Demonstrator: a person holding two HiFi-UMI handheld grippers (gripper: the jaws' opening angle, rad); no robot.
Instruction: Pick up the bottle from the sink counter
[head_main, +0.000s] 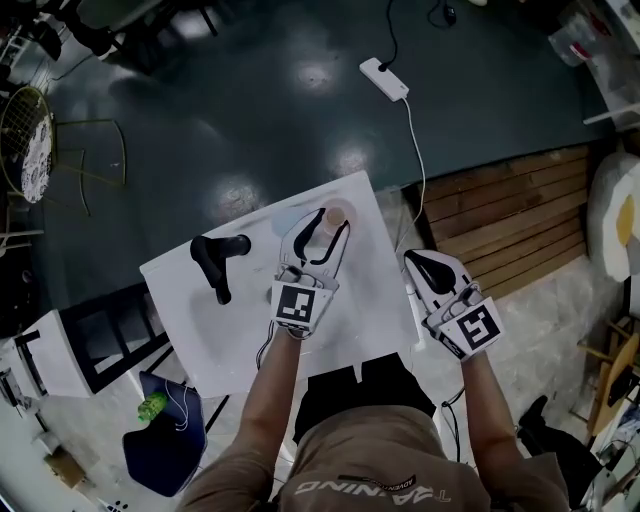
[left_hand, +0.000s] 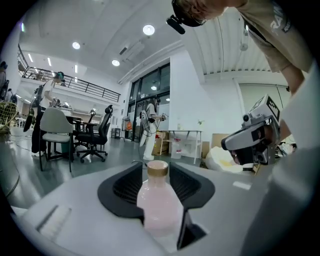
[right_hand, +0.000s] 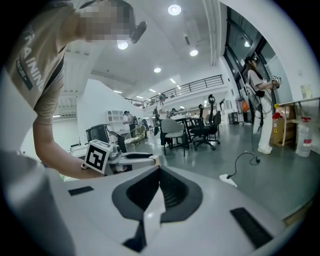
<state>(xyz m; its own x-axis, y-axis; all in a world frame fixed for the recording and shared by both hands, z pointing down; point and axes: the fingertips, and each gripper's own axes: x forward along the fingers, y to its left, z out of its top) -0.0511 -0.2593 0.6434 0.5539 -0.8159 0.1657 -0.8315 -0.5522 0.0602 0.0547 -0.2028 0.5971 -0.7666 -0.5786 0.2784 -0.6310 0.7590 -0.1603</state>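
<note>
The person's shirt (right_hand: 26, 70) reads "AINING", its start cut off. Right of the black faucet (head_main: 218, 262), the pale pink bottle (left_hand: 159, 202) stands on the white counter (head_main: 200, 330) between the left gripper's (head_main: 322, 225) wide-apart jaws, unpressed. Farther right, the right gripper (right_hand: 159, 170) is closed, empty.

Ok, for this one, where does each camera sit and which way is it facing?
Head view: on the person's head, looking steeply down on the sink counter; the person's arms show, the left gripper around the bottle, the right gripper by the counter's edge.
Left gripper view: on the left gripper, looking along its open jaws at the bottle; the person's torso shows.
Right gripper view: on the right gripper, looking along its shut jaws; the left arm shows.
Shared: each gripper view catches the other gripper.
</note>
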